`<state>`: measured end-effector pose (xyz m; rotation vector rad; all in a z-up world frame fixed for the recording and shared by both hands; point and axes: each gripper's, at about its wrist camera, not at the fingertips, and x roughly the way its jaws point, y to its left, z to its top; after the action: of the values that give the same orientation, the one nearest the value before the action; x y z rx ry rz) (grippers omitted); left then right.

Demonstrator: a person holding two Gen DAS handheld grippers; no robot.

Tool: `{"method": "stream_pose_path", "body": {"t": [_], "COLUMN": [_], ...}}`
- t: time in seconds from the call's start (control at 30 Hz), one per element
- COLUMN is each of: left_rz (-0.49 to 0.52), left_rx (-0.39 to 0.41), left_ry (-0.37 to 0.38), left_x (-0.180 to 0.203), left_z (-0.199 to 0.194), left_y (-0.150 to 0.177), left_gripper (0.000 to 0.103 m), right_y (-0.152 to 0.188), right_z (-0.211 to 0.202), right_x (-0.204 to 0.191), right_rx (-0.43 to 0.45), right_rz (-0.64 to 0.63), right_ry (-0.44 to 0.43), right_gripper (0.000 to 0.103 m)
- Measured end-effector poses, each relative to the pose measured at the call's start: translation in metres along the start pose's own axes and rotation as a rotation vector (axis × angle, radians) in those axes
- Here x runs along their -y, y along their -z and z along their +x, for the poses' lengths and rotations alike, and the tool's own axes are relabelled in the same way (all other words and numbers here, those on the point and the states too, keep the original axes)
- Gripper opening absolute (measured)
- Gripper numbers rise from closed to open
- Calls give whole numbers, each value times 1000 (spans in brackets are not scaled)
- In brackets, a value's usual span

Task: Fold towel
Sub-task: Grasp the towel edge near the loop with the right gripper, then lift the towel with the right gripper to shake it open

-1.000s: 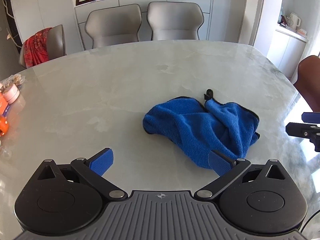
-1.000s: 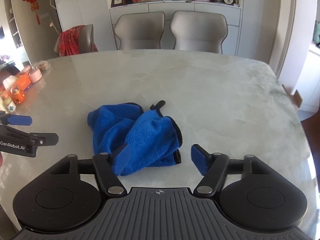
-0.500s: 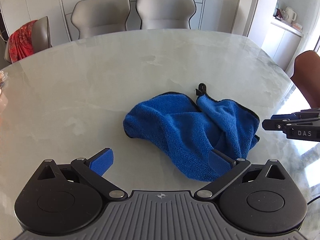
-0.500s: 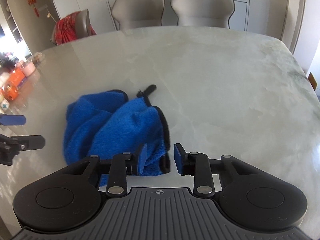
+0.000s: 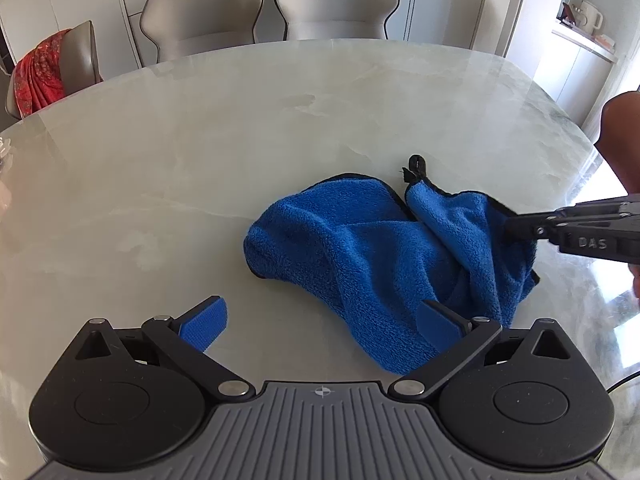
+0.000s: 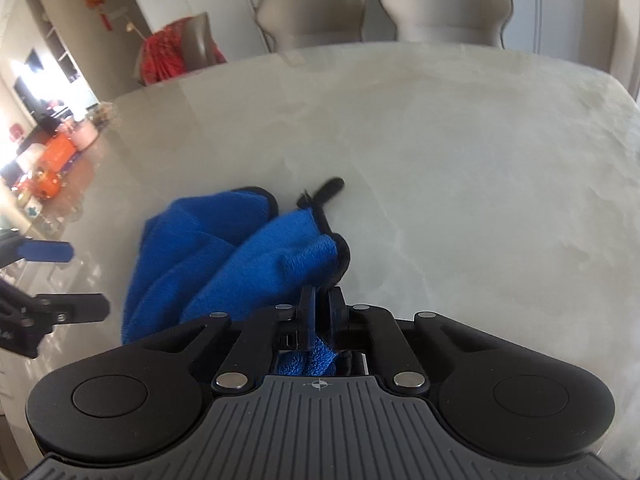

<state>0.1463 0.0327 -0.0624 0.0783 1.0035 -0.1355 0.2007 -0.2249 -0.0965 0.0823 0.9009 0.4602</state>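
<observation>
A crumpled blue towel [image 5: 372,248] with black trim and a black hanging loop [image 5: 416,164] lies on the marble table [image 5: 200,160]. My left gripper [image 5: 320,324] is open and hovers just in front of the towel, its right finger over the near edge. My right gripper [image 6: 322,300] is shut on the towel's right edge [image 6: 280,264], with blue fabric bunched between the fingers. In the left wrist view the right gripper [image 5: 516,224] reaches in from the right onto the towel. In the right wrist view the left gripper [image 6: 60,276] shows open at the left.
Two grey chairs [image 5: 264,4] stand behind the far edge. A chair with red cloth [image 5: 44,72] is at the far left. Orange and pink items [image 6: 60,152] sit at the table's left end. A brown chair back [image 5: 620,132] stands at the right.
My right gripper moved forward and shut on the towel's right edge. My left gripper moved a little closer to the towel and stayed open.
</observation>
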Motion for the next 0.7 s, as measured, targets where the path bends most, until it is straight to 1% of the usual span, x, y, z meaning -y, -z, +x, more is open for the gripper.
{"method": "stream_pose_path", "body": {"t": [0.07,0.13,0.23,0.3,0.4,0.43,0.53,0.7], "left_rz": [-3,-4,8,15,23,25,41,69], "left_rx": [0,2,12,14,9,5,-3,-29], "left_ry": [-6,-7,-9,-12,-13,-11,-7,-20], "left_x": [-2,-4,-4,-3,0,1,6,10], "left_z": [3,4,7,10,17,20,28,47], "left_y": [-4,-8,-15,-19,-25,-27,-31,-35], "left_gripper": [103,103,103,103,103,103,103,103], "right_y": [-3,-7,-15,-21,-25,-25,-25,-23], "right_z": [-11,-26,-49,-61,-70,-71,-72,-62], "right_x": [5,14,34,51,74,80,90,87], "right_rx": [29,69,134,171,193,195,197,185], "right_rz": [6,18,45,75,123,136,158,134], "right_ry": [4,36,137,225,349,370,373,363], "right_gripper": [5,5,5,5,5,5,5,5]}}
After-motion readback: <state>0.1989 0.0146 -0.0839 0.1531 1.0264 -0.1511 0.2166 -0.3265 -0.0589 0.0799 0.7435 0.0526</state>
